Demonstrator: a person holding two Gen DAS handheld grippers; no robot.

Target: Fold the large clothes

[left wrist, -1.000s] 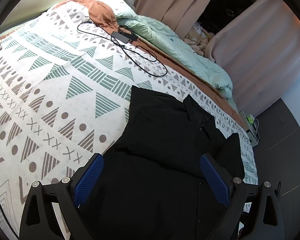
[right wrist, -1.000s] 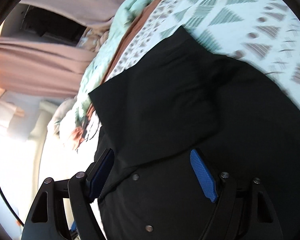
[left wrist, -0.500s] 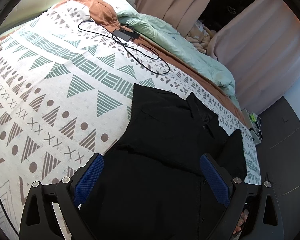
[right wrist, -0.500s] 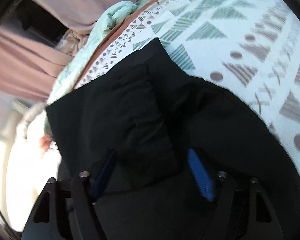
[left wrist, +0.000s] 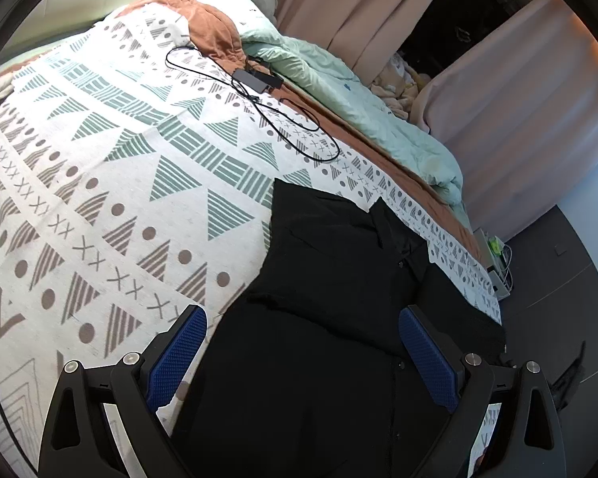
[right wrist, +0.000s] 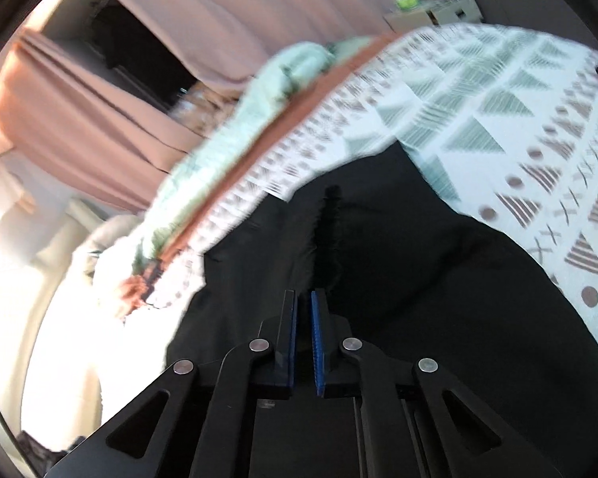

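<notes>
The left gripper [left wrist: 301, 352] hangs over the lower part of the black button-front shirt [left wrist: 331, 318] with its jaws spread wide, blue ribbed pads [left wrist: 177, 352] on either side of the cloth and nothing between them. That shirt lies flat on the bed's white sheet printed with green and brown triangles [left wrist: 139, 183], towards the bed's near right edge, collar pointing at the far side and one part already folded in over the chest.

The right gripper [right wrist: 303, 326] has its jaws nearly closed with only a thin gap between the pads. In the blurred right wrist view a ridge of black cloth rises just ahead of the tips — I judge it is pinched there, though the grip itself is hard to see.

To do this fold well, I would carry the pinched edge low and straight across the body, so the cloth lays down without bunching, and bring the open left jaws down on the matching edge so both sides travel together. Letting go should wait until the edges line up — a slack, dark fabric hides creases easily.

Counted: one shirt, two grippers, one black power adapter with its looping black cable [left wrist: 259, 79] near the far edge, one rumpled pale green quilt [left wrist: 358, 107] along the right edge, one rust-orange cloth [left wrist: 211, 36] at the far corner.
</notes>
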